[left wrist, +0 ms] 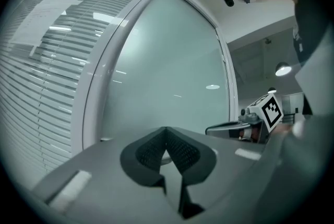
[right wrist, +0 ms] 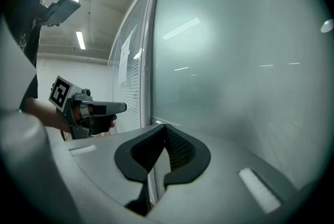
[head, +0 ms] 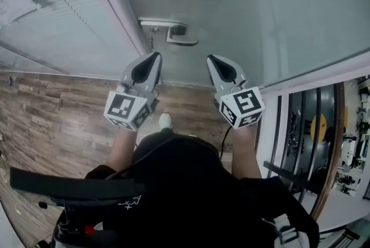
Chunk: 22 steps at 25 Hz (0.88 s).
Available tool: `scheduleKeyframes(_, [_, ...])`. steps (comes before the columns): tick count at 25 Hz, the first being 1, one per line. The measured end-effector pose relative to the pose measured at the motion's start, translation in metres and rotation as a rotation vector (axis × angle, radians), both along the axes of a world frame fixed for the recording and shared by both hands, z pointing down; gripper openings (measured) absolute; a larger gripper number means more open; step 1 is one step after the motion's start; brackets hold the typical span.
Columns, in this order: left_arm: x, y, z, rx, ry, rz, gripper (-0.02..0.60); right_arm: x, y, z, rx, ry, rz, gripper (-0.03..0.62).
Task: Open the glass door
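The left claw (head: 155,56) and right claw (head: 210,58) are closed on nothing, side by side; the handle (head: 180,40) sits at 12 o'clock on the glass door (head: 266,4).

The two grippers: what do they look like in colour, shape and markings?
The left gripper and right gripper are light grey tapered shells with dark textured pads. Each carries a white cube with black square markers. The person wears a black top.
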<state>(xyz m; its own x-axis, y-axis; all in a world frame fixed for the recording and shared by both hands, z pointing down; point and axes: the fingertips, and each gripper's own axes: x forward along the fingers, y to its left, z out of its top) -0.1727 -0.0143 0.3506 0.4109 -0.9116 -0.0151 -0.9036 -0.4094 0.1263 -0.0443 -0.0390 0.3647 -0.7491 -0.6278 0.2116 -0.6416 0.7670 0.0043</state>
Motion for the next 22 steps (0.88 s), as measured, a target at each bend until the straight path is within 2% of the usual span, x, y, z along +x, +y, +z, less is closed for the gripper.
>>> scheduleKeyframes(16, [-0.033,-0.046,-0.004,0.024,0.000,0.166,0.000,-0.039,-0.036,-0.003,0.013,0.033,0.108,0.003])
scheduleKeyframes(22, [-0.040,-0.050,0.000,0.018,0.011,0.180,0.000,-0.043,-0.035,0.004,0.004,0.050,0.121,0.003])
